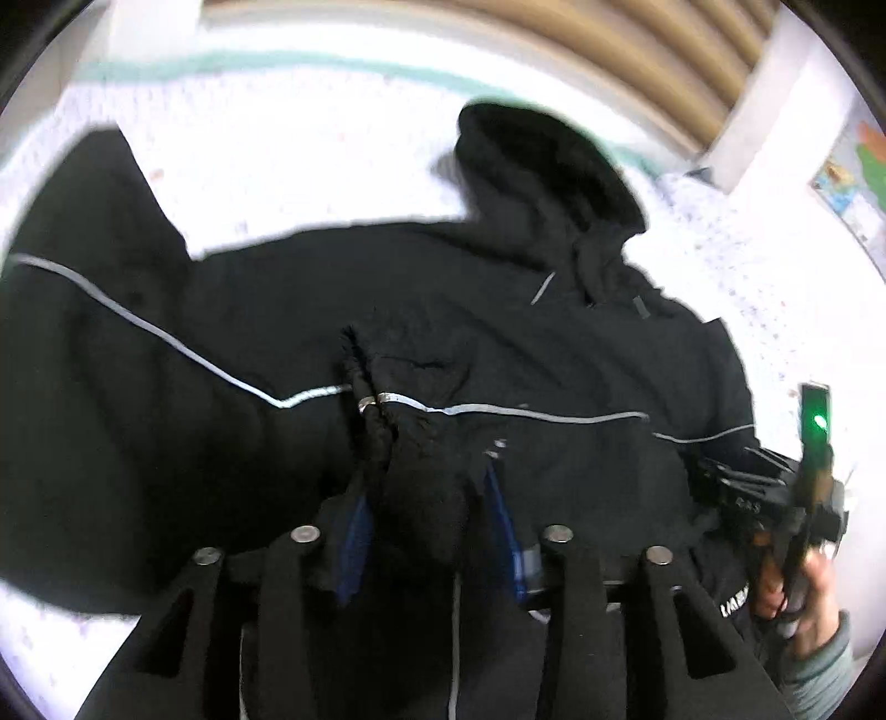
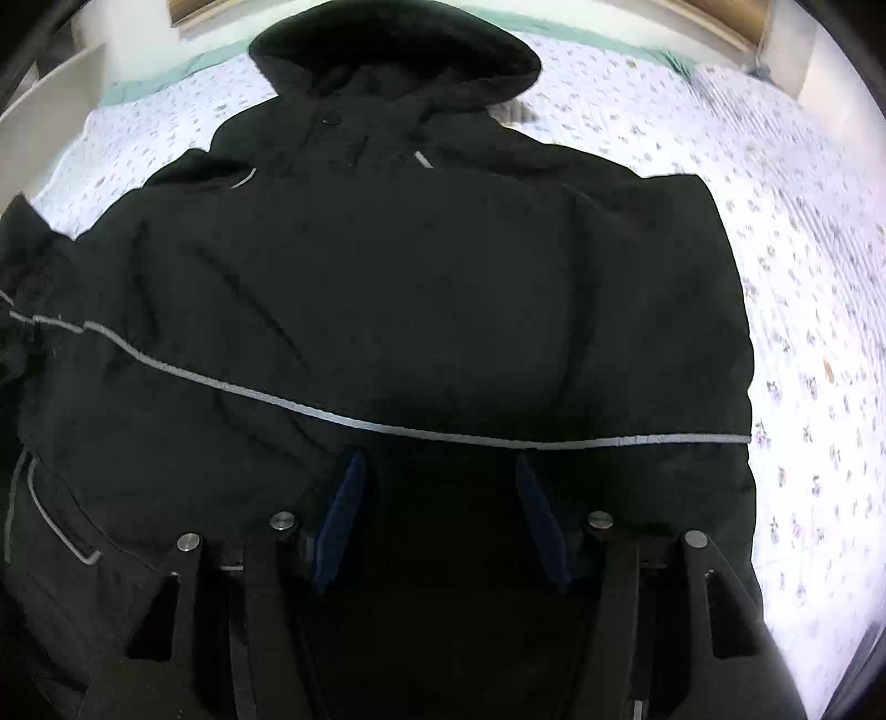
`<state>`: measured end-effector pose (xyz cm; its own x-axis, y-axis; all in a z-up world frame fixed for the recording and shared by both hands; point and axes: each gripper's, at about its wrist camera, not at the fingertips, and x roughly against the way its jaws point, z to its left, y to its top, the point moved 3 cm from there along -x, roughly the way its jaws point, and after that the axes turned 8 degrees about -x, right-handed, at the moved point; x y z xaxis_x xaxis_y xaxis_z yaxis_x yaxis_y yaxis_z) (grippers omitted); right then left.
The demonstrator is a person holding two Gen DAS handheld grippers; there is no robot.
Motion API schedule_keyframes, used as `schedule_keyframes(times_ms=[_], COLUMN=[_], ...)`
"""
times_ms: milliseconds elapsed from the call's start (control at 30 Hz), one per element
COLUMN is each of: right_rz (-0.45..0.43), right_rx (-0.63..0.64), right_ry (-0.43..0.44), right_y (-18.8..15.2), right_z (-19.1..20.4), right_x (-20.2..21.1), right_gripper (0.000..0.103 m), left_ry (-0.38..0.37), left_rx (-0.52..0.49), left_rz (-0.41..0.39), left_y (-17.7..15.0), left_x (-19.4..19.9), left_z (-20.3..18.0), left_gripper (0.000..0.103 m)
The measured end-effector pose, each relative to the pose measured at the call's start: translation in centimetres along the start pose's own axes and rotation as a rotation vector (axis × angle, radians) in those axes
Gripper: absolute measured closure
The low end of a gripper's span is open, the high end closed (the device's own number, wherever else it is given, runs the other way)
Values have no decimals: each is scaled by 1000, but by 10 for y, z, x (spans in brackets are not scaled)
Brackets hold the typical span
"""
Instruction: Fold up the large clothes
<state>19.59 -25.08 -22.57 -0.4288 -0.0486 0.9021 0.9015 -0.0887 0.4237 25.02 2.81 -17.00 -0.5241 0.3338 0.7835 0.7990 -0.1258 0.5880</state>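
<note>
A black hooded jacket (image 2: 421, 288) of matte, slightly crinkled cloth lies spread on the bed (image 2: 803, 310), hood (image 2: 398, 50) toward the far edge; a thin grey reflective stripe (image 2: 387, 423) runs across its body. The bedsheet is white with a small floral print and fine ribbing, with a green band along the far edge.

The left gripper (image 1: 429, 515) has its blue-padded fingers (image 1: 354, 531) partly closed on a bunched fold of the jacket — the cloth rises in a ridge between them.

The right gripper (image 2: 437, 515) has its fingers (image 2: 338, 515) spread wide over the jacket's lower part, below the stripe; whether the pads touch the cloth I cannot tell. In the left view it appears at the jacket's right side, held in a hand (image 1: 814, 592).
</note>
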Motion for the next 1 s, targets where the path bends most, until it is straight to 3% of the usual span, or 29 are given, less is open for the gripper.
schedule_keyframes(times_ms=[67, 167, 300, 367, 400, 433, 467, 500, 567, 600, 700, 867, 1000], right_rz=[-1, -28, -134, -187, -192, -181, -159, -120, -12, -33, -193, -201, -211], right_rx=[-8, 5, 57, 70, 58, 43, 24, 7, -13, 0, 61, 33, 38], right_ry=[-9, 23, 47, 41, 57, 75, 91, 97, 47, 28, 10, 53, 43], right_y=[1, 1, 4, 9, 12, 15, 18, 23, 13, 7, -8, -9, -9], right_z=[1, 18, 61, 77, 85, 88, 95, 99, 93, 94, 98, 90, 89], right_x=[6, 24, 58, 66, 65, 63, 57, 42, 3, -12, -6, -3, -5], right_gripper=[42, 42, 42, 42, 42, 42, 42, 42, 42, 40, 39, 38, 36], left_ry=[-7, -61, -115, -152, -114, -32, -15, -28, -31, -28, -46, -112, 13], left_rx=[-17, -42, -58, -25, -9, 19, 56, 75, 42, 28, -25, -42, 53], left_rz=[-46, -91, -113, -67, -33, 53, 143, 152, 104, 94, 45, -147, -295], left_y=[-6, -5, 13, 24, 24, 20, 12, 8, 6, 5, 3, 4, 4], left_x=[21, 41, 38, 4, -12, -40, -66, -76, -70, -63, -39, 56, 129], left_z=[-4, -12, -30, -38, -34, -26, -20, -16, -19, -21, -31, -26, 38], left_gripper=[48, 48, 48, 48, 48, 48, 49, 49, 49, 49, 49, 48, 48])
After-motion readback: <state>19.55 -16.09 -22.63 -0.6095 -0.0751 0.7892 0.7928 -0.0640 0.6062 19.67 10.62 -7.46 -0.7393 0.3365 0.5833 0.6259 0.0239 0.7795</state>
